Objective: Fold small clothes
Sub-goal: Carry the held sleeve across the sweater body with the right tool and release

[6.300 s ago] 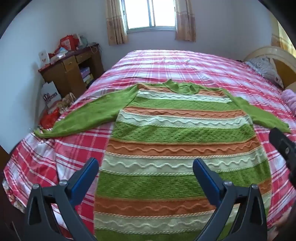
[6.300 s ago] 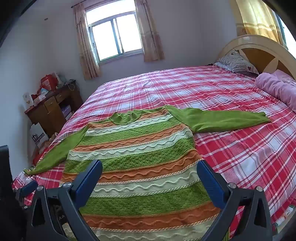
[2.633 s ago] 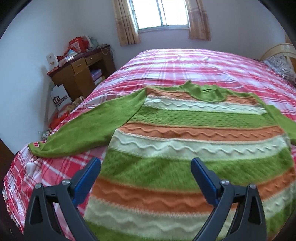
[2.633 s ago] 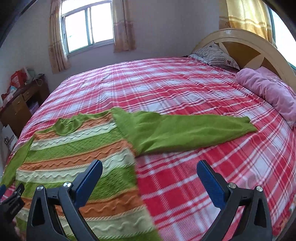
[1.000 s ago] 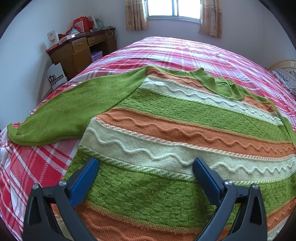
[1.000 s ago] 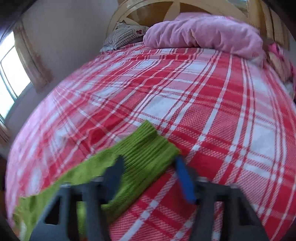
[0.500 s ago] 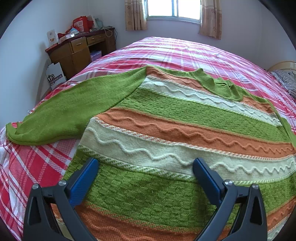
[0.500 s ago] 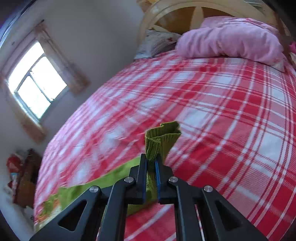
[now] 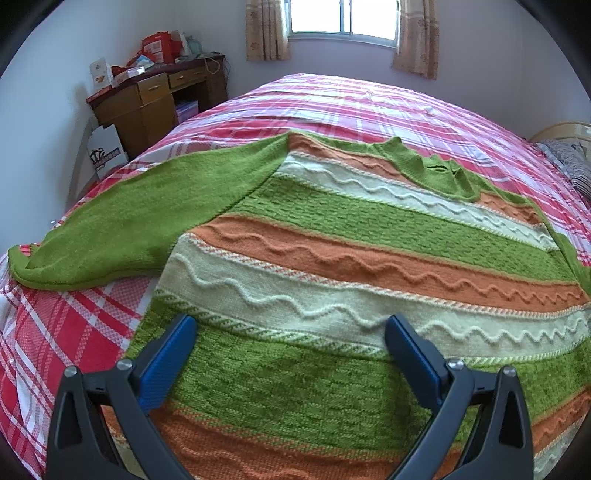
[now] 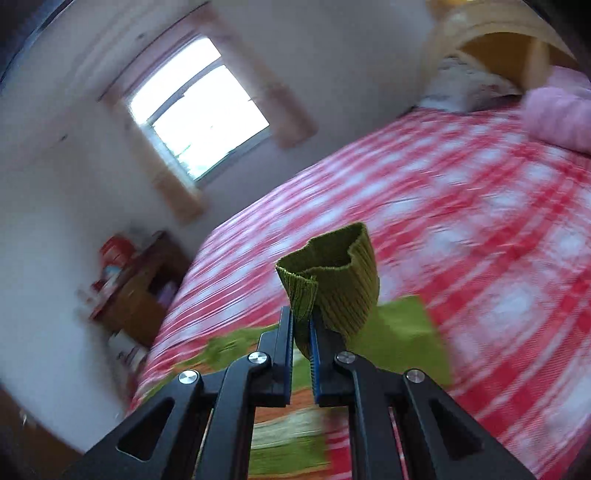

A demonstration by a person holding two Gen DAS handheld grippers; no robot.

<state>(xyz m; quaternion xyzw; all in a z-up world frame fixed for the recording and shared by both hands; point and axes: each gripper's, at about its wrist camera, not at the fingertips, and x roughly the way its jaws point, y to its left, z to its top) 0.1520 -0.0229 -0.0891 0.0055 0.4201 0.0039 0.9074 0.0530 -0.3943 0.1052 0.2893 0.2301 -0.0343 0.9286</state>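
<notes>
A knitted sweater (image 9: 332, 258) with green, orange and cream stripes lies flat on the red plaid bed (image 9: 351, 99). Its left sleeve (image 9: 122, 221) is spread out to the left. My left gripper (image 9: 291, 343) is open and hovers just above the sweater's lower body. My right gripper (image 10: 301, 321) is shut on the green cuff of the right sleeve (image 10: 332, 280) and holds it lifted above the bed; the sleeve hangs back down toward the sweater body (image 10: 288, 435). The right wrist view is blurred by motion.
A wooden desk (image 9: 155, 99) with clutter stands left of the bed by the wall, a white bag (image 9: 105, 151) beside it. A window (image 9: 343, 18) is at the far wall. A wooden headboard (image 10: 495, 40), pillows and a pink blanket (image 10: 557, 114) are at the right.
My right gripper reached the right sleeve's cuff, closed on it and has lifted it off the bed, swinging left. My left gripper has stayed open over the sweater body.
</notes>
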